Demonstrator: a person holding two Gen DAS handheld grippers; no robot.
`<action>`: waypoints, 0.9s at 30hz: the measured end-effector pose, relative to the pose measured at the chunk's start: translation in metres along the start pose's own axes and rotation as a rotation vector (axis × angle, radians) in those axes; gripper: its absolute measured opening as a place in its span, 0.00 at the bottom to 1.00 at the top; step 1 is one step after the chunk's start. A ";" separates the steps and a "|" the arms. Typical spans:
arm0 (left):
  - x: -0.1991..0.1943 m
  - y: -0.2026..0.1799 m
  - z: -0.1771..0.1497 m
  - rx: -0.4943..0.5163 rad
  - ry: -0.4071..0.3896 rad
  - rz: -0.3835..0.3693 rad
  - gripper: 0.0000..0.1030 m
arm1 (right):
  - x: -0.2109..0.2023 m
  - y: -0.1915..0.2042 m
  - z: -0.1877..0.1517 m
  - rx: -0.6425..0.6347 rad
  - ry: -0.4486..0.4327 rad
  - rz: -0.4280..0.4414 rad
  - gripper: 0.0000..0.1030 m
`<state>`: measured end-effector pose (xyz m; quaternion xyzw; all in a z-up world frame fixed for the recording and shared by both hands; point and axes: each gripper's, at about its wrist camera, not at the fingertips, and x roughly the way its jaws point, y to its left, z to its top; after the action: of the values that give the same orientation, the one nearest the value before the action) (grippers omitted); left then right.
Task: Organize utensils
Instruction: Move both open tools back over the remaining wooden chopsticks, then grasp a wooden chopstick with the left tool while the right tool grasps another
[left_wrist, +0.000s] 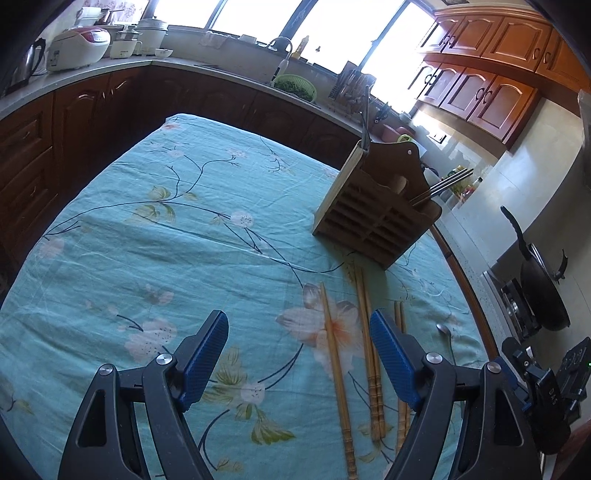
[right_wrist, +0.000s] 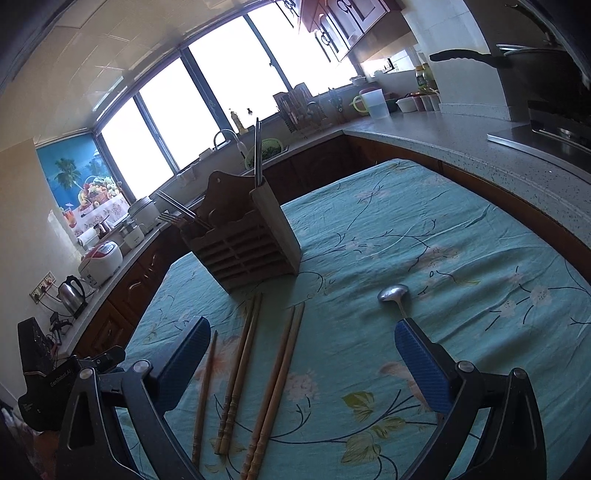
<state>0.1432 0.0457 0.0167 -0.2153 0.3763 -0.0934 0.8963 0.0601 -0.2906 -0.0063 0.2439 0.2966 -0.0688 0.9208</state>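
A wooden utensil holder (left_wrist: 373, 206) (right_wrist: 247, 243) stands on the teal floral tablecloth (left_wrist: 147, 240) (right_wrist: 424, 229). Metal chopsticks (left_wrist: 441, 186) (right_wrist: 184, 212) lean out of one compartment and another metal pair (right_wrist: 258, 153) stands in a side slot. Several wooden chopsticks (left_wrist: 338, 365) (right_wrist: 240, 373) lie on the cloth in front of it. A metal spoon (right_wrist: 393, 295) (left_wrist: 445, 338) lies to their right. My left gripper (left_wrist: 297, 354) is open and empty above the chopsticks. My right gripper (right_wrist: 301, 360) is open and empty, over the chopsticks with the spoon handle by its right finger.
Kitchen counters wrap around the table. A rice cooker (left_wrist: 79, 46) and kettle (right_wrist: 72, 293) stand on the left counter, a sink with a green colander (left_wrist: 295, 86) at the back, and a stove with a black pan (left_wrist: 541, 280) on the right.
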 end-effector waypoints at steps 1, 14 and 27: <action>0.000 0.000 -0.001 0.003 0.001 0.004 0.76 | 0.001 0.001 -0.001 -0.012 0.004 -0.004 0.99; 0.022 -0.013 -0.008 0.069 0.049 0.062 0.76 | 0.017 0.003 -0.012 -0.089 0.059 -0.051 0.86; 0.064 -0.029 0.010 0.118 0.135 0.052 0.71 | 0.062 0.022 -0.002 -0.138 0.178 -0.021 0.48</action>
<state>0.1947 0.0023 -0.0047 -0.1458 0.4353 -0.1066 0.8820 0.1161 -0.2696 -0.0347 0.1821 0.3836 -0.0358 0.9046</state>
